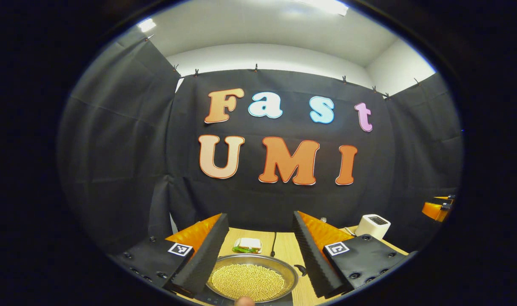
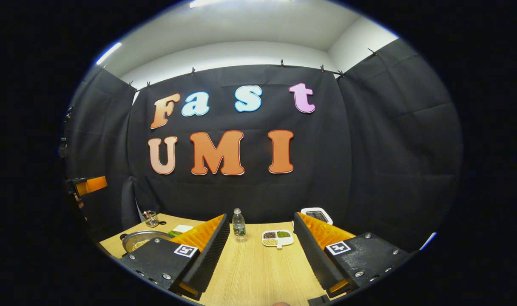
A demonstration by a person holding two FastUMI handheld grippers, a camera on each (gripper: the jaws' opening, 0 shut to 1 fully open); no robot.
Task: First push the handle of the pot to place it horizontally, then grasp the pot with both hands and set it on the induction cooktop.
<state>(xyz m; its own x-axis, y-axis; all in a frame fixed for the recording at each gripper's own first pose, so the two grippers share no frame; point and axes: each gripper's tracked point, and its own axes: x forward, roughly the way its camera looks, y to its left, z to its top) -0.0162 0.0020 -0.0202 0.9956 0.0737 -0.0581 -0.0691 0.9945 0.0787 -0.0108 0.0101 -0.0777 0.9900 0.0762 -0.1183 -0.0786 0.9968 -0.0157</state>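
Observation:
A metal pot (image 1: 252,278) filled with pale yellow beans sits low between the fingers of my left gripper (image 1: 259,216), which is open and apart from it. The pot rests on a dark flat slab, apparently the induction cooktop (image 1: 201,296). A small black handle (image 1: 301,270) sticks out at the pot's right side. In the right gripper view the same pot (image 2: 138,240) lies far to the left on the wooden table (image 2: 254,272). My right gripper (image 2: 259,216) is open over bare table with nothing between its fingers.
Behind the pot lie a sandwich (image 1: 248,245) and a black cable (image 1: 274,244); a white toaster (image 1: 372,225) stands at the right. The right gripper view shows a water bottle (image 2: 239,225), a divided dish of beans (image 2: 277,238) and a glass cup (image 2: 150,219).

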